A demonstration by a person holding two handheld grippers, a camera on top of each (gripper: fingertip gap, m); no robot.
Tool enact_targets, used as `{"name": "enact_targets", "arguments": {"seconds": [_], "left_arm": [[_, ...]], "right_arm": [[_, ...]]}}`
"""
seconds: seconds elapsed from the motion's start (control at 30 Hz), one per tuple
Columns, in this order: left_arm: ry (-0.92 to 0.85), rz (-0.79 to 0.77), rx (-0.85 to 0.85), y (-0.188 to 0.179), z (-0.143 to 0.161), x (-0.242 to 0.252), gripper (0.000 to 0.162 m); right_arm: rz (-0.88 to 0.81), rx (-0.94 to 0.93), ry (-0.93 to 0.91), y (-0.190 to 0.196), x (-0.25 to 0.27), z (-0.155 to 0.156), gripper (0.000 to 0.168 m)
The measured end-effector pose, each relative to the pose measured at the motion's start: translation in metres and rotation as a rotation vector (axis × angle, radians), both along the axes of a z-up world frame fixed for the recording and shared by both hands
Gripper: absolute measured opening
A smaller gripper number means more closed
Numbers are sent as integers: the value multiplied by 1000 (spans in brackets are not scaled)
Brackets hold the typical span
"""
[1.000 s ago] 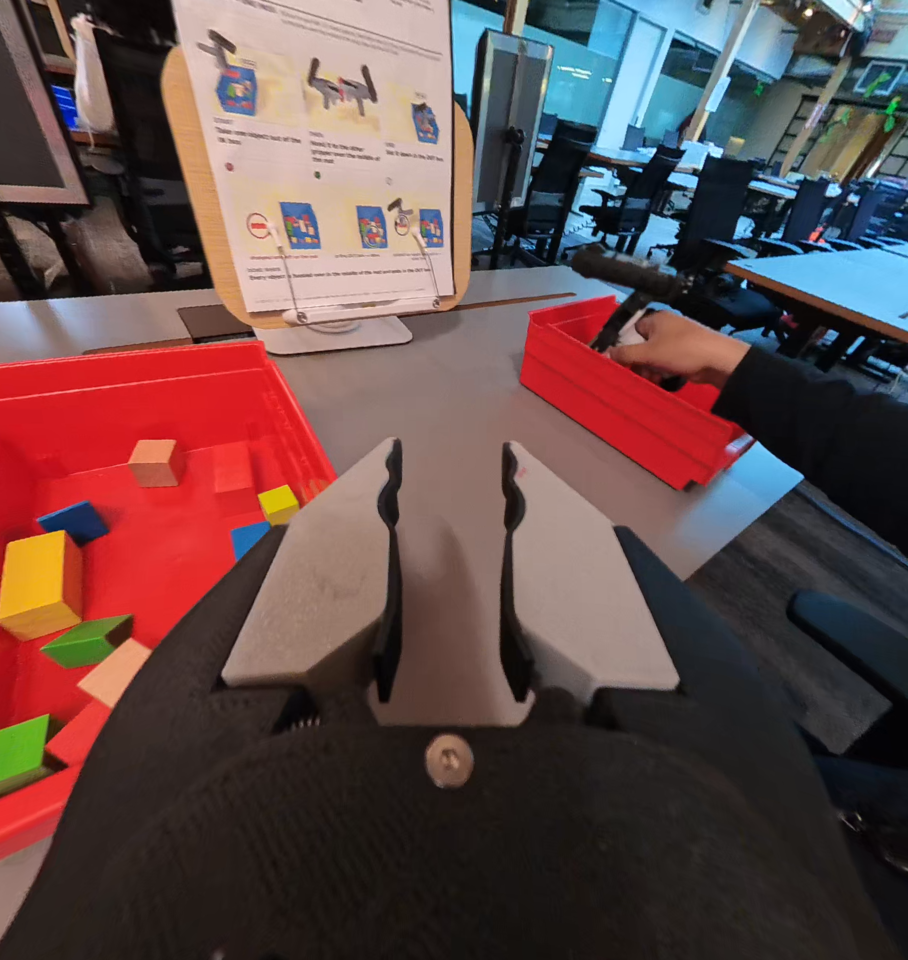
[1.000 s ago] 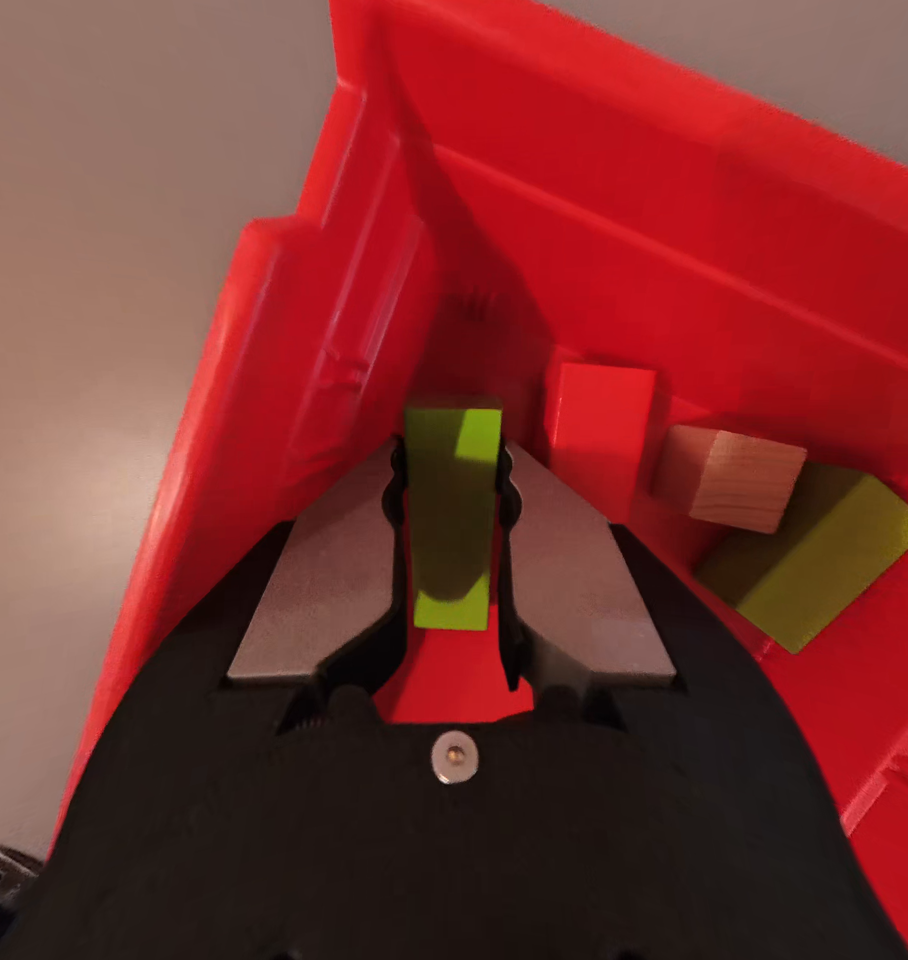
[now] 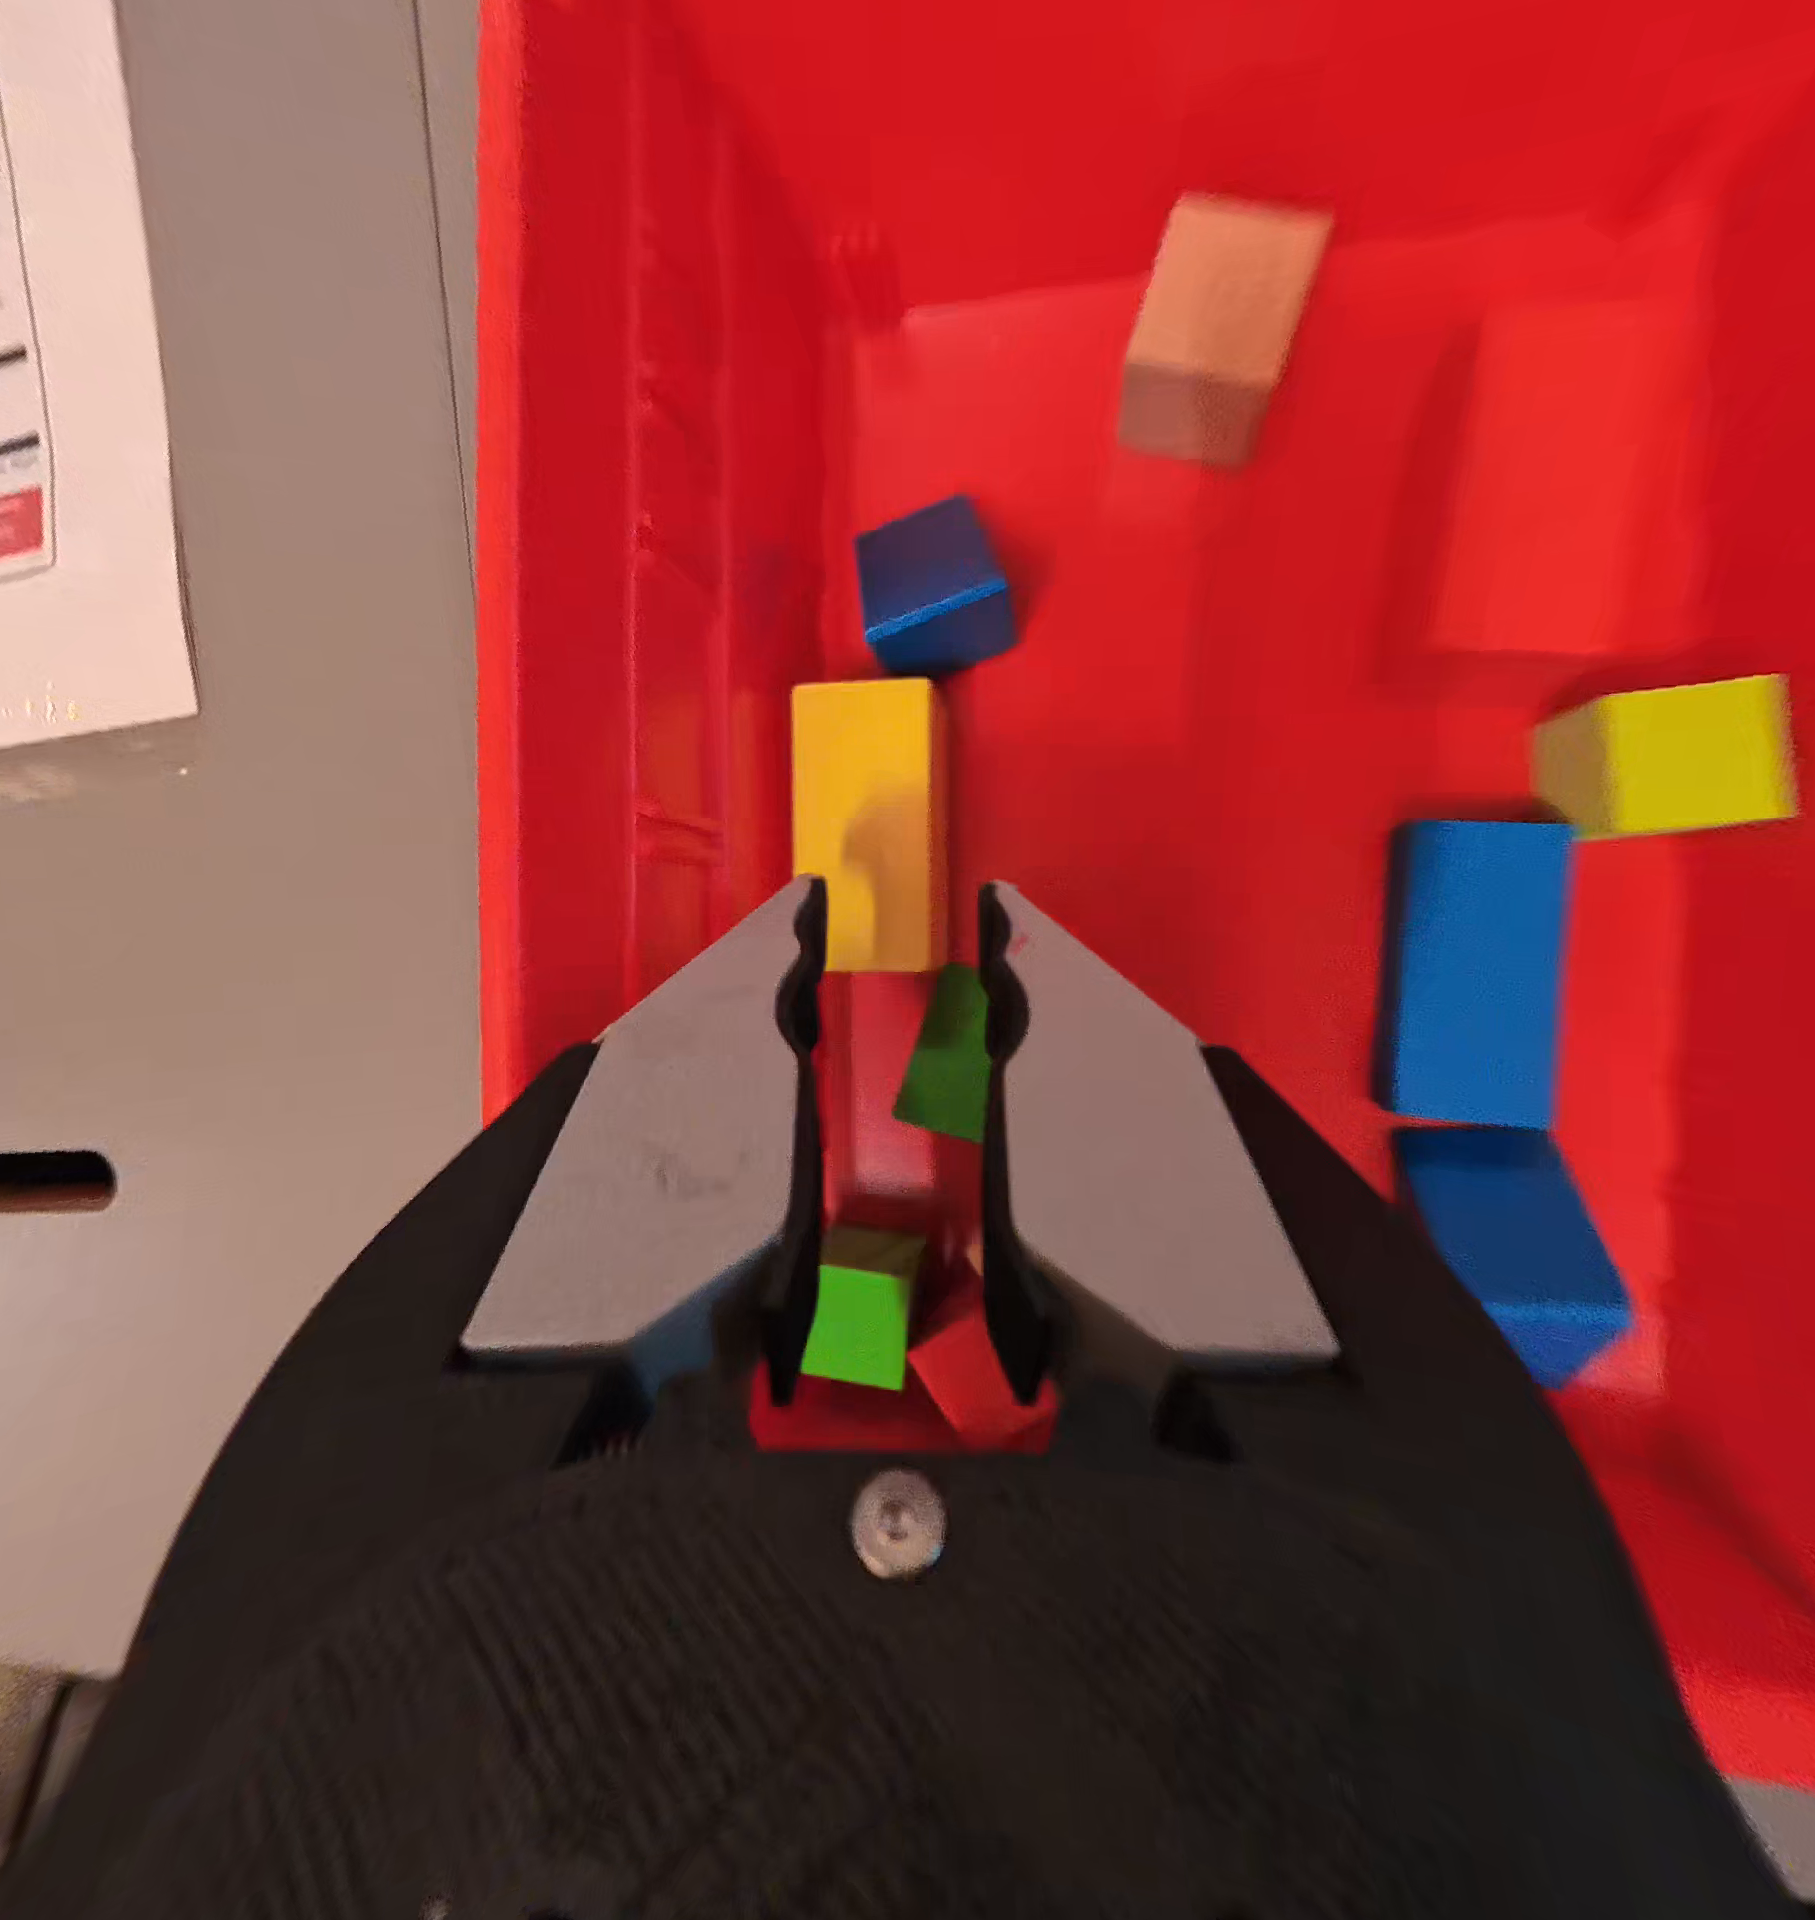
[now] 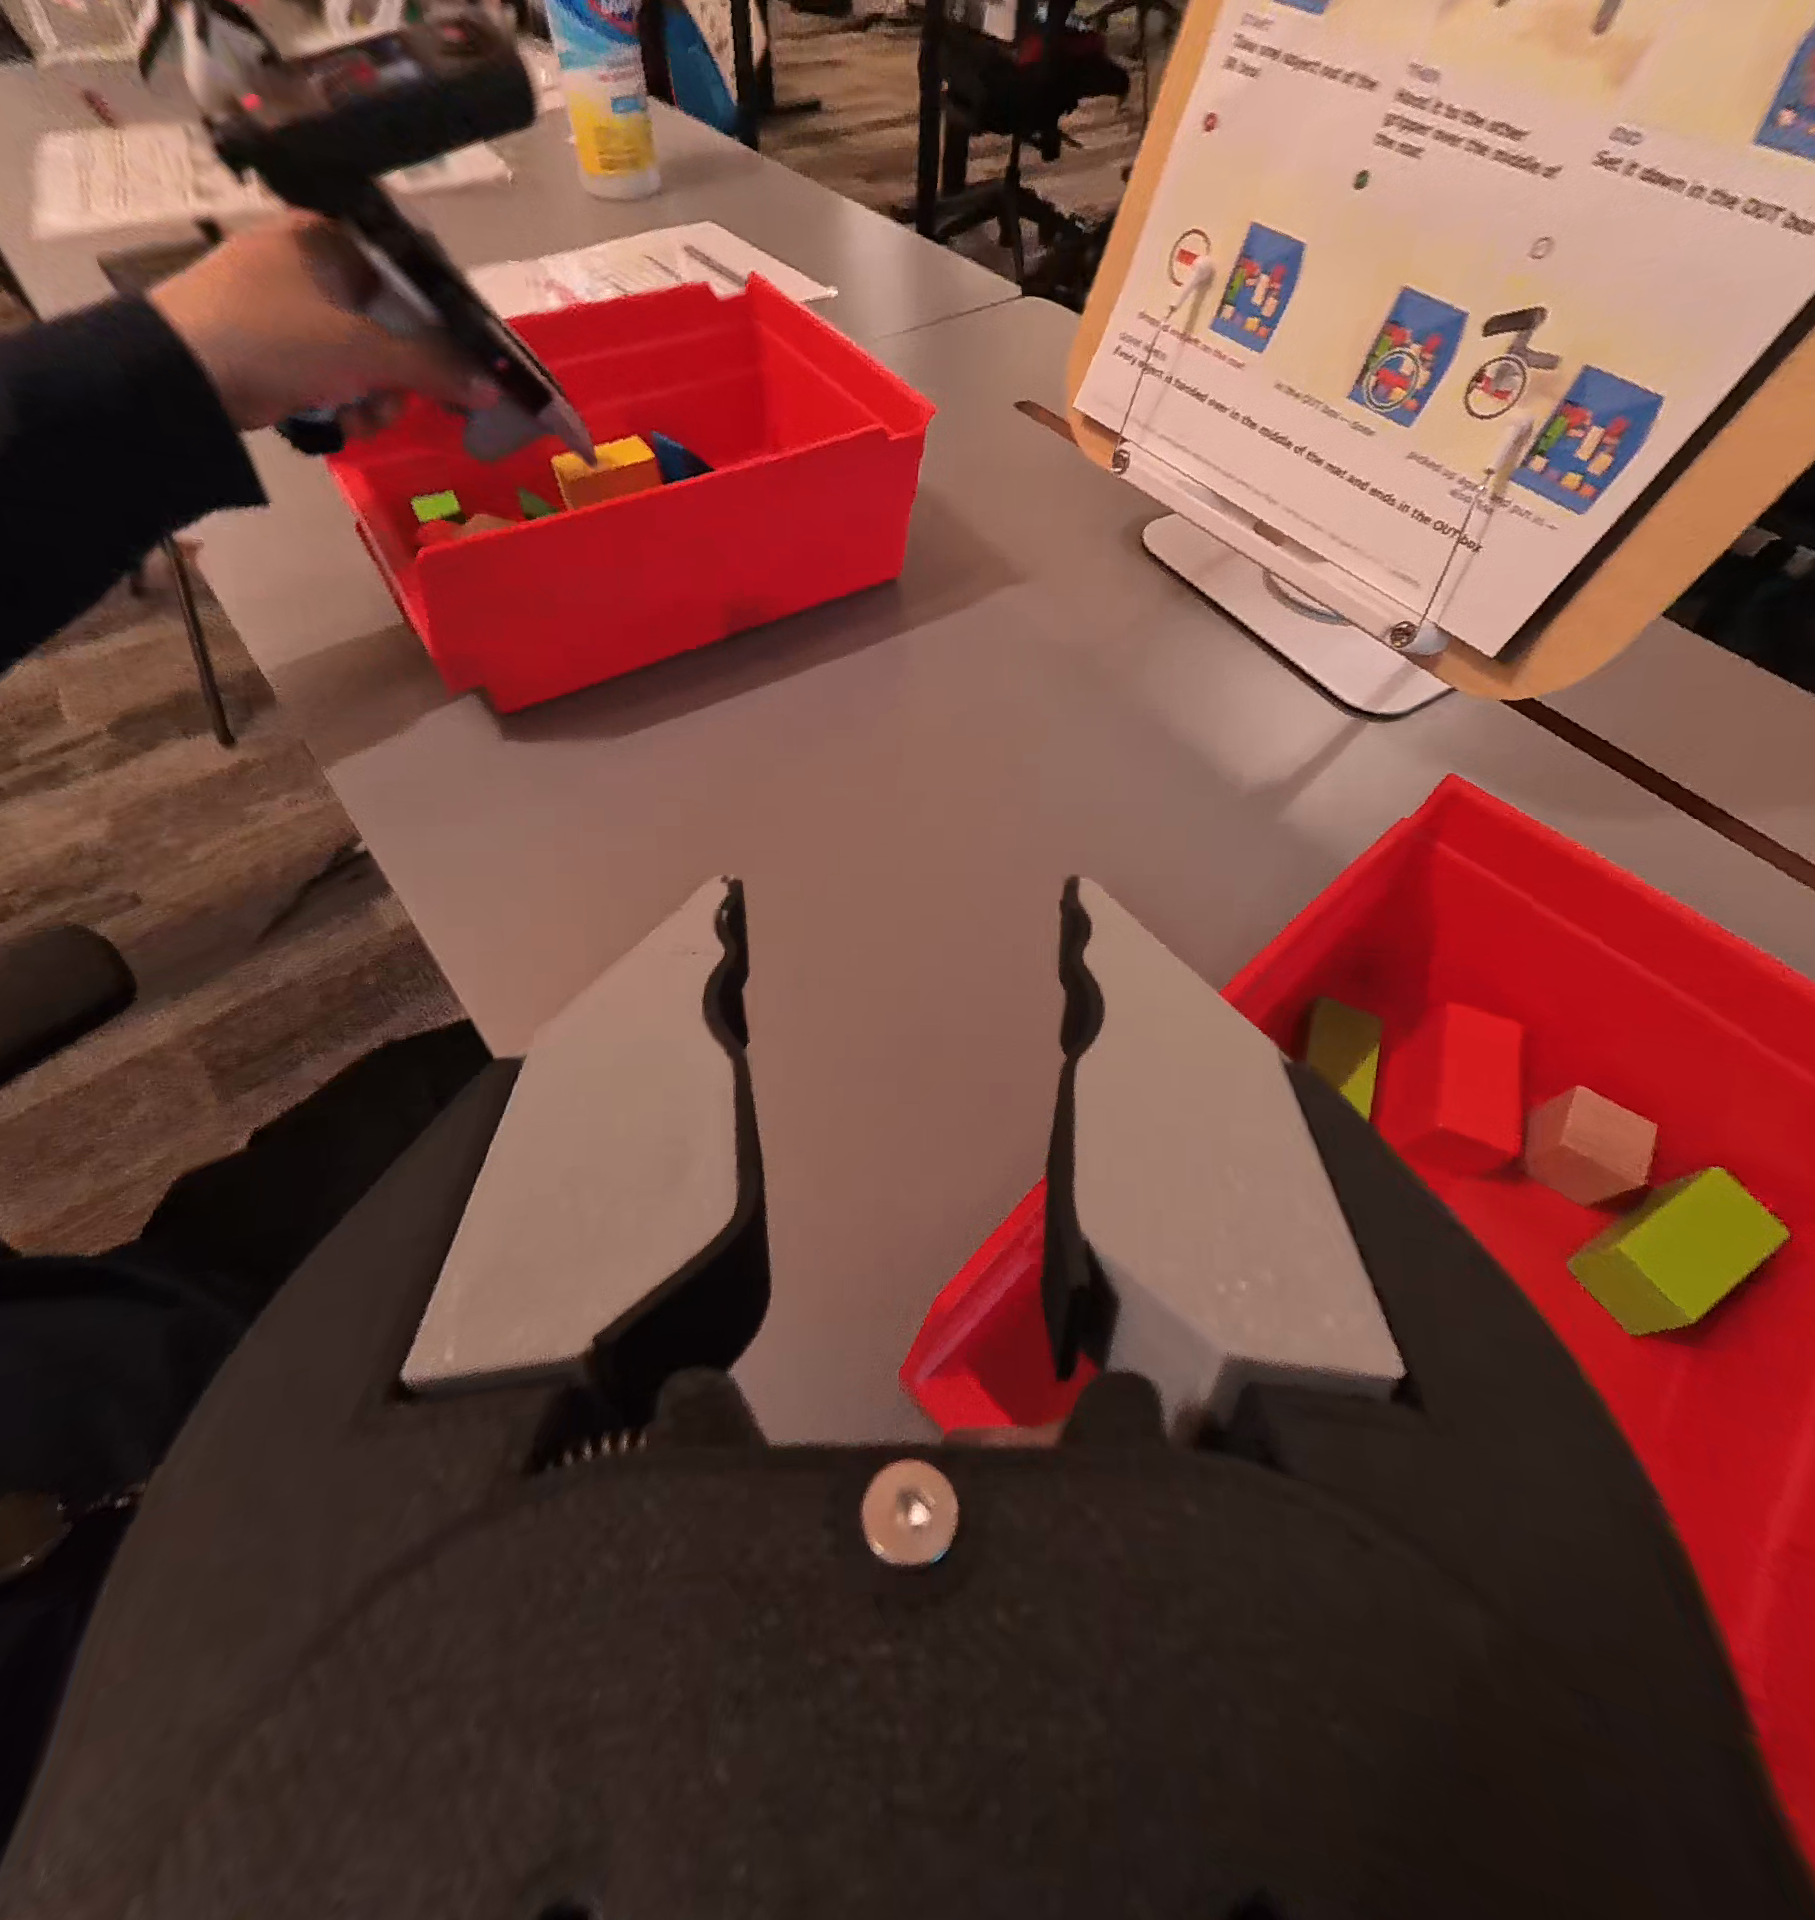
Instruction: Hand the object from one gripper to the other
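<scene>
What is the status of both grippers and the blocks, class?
Left gripper open, tips reaching over yellow block in red bin. Right gripper open, empty, above table. Green block close beside the yellow one.

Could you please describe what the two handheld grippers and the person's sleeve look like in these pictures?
Both grippers look alike. The left gripper and right gripper each have two flat grey wedge fingers lined with wavy black pads, on a broad textured black body with one silver screw at the centre. Seen from the right wrist view, the left one has a black handle. The sleeve is dark. No cables show.
</scene>
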State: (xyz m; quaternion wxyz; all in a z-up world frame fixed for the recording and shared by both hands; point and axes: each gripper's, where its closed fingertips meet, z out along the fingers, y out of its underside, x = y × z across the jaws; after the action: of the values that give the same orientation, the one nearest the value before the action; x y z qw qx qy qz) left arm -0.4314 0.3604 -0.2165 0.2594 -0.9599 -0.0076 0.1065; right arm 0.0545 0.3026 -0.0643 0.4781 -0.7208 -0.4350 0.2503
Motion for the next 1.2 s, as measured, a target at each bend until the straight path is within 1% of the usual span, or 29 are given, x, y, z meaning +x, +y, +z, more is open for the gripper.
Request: {"name": "enact_targets", "arguments": {"seconds": [0.03, 0.1, 0.13, 0.23, 0.37, 0.47, 0.57, 0.6, 0.63, 0.67, 0.77, 0.83, 0.93, 1.0, 1.03, 1.13, 1.2], "left_arm": [[17, 14, -41, 1, -7, -5, 29], [24, 22, -98, 2, -19, -8, 37], [40, 25, -100, 5, -20, -10, 36], [24, 28, -124, 9, -22, -9, 45], [69, 19, -150, 14, -24, -15, 41], [123, -4, -172, 20, -27, -19, 42], [155, -41, -202, 23, -31, -15, 57], [174, -55, -222, 21, -31, -13, 56], [200, -72, -247, 17, -30, -12, 48], [207, -96, -270, 13, -29, -9, 45], [143, -146, -311, 2, -28, 7, 41], [116, -125, -330, -2, -29, 5, 38], [110, -60, -284, 4, -32, -6, 34], [52, -15, -257, 7, -38, -6, 42], [23, 1, -219, 12, -38, -5, 42], [-26, 5, -187, 18, -39, -5, 36], [-47, -8, -179, 18, -40, -4, 34]], "right_arm": [[4, 27, -12, -4, 0, 3, 61], [8, 77, 1, -10, 2, 10, 59], [11, 85, 8, -13, 2, 13, 59], [27, 83, 46, -16, 3, 20, 57], [53, 59, 69, -20, 1, 20, 56], [71, 61, 71, -25, -1, 21, 56], [78, 77, 65, -30, 0, 23, 56], [77, 84, 62, -31, 1, 23, 56], [76, 89, 60, -32, 2, 24, 56], [73, 91, 61, -32, 4, 24, 56], [66, 87, 77, -30, 8, 27, 55], [64, 81, 93, -29, 9, 29, 55], [71, 73, 91, -29, 6, 27, 55], [76, 78, 76, -29, 3, 25, 55], [82, 79, 71, -30, 1, 24, 55], [93, 80, 62, -30, -3, 21, 55], [95, 66, 58, -28, -4, 17, 54]]}}
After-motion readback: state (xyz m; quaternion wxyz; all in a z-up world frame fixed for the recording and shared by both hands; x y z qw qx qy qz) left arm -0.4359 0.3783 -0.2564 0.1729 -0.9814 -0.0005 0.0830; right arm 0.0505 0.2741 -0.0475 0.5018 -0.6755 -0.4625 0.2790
